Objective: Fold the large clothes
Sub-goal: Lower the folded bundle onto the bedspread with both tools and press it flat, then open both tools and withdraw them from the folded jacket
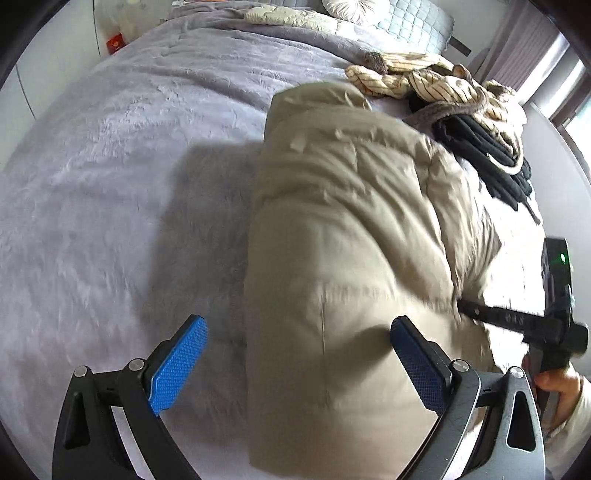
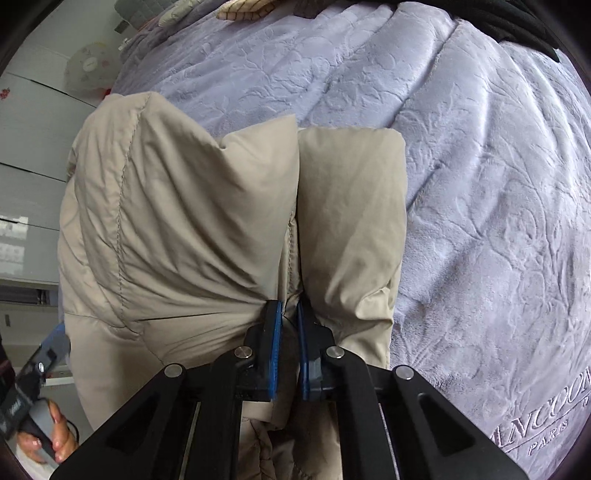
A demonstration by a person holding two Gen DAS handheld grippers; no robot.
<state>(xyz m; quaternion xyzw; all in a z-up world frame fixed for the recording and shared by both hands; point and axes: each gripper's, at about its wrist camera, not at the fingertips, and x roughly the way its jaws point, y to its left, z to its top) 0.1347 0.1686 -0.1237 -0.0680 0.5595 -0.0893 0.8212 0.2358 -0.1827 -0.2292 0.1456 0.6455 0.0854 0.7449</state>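
Note:
A large beige padded jacket (image 1: 351,229) lies partly folded on a lavender blanket (image 1: 129,166) on a bed. My left gripper (image 1: 299,365) is open, its blue pads (image 1: 177,365) spread over the jacket's near end, holding nothing. My right gripper (image 2: 289,317) is shut on a fold of the beige jacket (image 2: 207,206), lifting puffy cloth on both sides of the pads. The right gripper also shows at the right edge of the left wrist view (image 1: 517,321).
A pile of other clothes, striped cream (image 1: 436,81) and black (image 1: 484,151), lies at the bed's far right. Pillows (image 1: 402,18) lie at the head. White cabinets (image 2: 29,155) stand beside the bed. The blanket (image 2: 480,184) spreads wide to the right.

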